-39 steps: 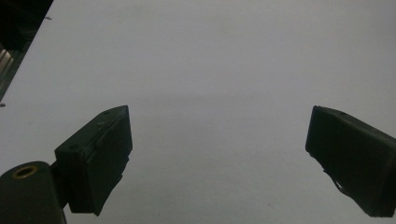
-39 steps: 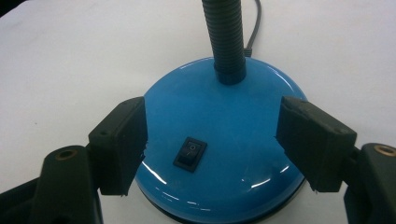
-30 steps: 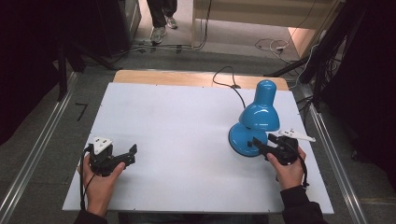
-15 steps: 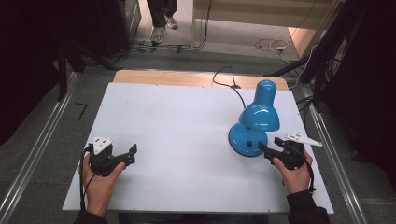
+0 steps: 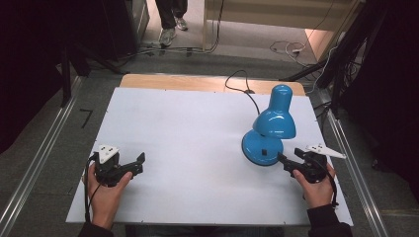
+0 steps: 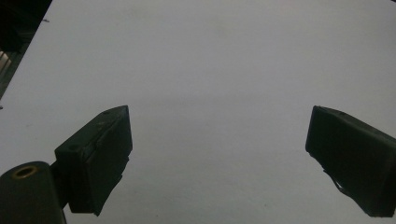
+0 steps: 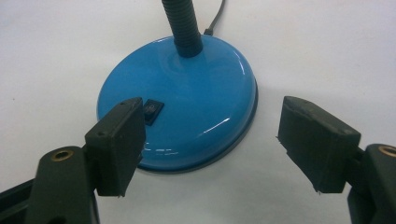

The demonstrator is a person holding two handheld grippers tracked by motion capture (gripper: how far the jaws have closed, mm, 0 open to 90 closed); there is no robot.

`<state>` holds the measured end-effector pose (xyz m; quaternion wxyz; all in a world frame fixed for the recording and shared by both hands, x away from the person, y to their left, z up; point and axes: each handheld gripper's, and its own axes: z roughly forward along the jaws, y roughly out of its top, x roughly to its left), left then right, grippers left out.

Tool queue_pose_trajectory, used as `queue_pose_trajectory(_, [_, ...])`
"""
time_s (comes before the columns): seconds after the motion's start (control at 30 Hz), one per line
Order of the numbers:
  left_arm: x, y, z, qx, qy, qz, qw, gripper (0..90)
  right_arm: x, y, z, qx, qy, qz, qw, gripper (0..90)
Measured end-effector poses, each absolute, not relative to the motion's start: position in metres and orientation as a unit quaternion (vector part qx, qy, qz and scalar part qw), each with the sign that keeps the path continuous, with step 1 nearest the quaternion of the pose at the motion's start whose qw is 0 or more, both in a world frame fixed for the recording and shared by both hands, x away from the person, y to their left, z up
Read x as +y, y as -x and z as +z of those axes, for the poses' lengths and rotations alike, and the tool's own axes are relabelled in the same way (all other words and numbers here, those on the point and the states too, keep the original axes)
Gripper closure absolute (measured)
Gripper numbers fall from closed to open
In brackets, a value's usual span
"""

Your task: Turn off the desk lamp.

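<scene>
Blue desk lamp (image 5: 269,133) stood at table's (image 5: 188,123) right side. Right gripper (image 7: 210,144) held wide open, empty, just short of lamp base (image 7: 187,107). Left gripper (image 6: 217,154) parked open, empty. Step judged: approach to rocker switch (image 7: 152,109); next, precise press needed.

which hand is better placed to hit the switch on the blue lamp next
Right. The right tool sits open just short of the blue desk lamp's base, with the black rocker switch beside one jaw. The left tool is open over bare white table, far from the lamp.
</scene>
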<state>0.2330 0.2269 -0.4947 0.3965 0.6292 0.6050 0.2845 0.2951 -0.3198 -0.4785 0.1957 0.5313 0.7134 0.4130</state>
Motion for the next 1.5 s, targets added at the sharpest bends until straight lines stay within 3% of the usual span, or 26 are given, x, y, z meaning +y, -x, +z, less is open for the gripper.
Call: queue_pose_trajectory(1.5, [0.227,-0.233,-0.496,0.610,-0.626,0.279,0.397,7.7,-0.345,-0.282,-0.477,0.705,-0.547,0.404,0.201,21.5])
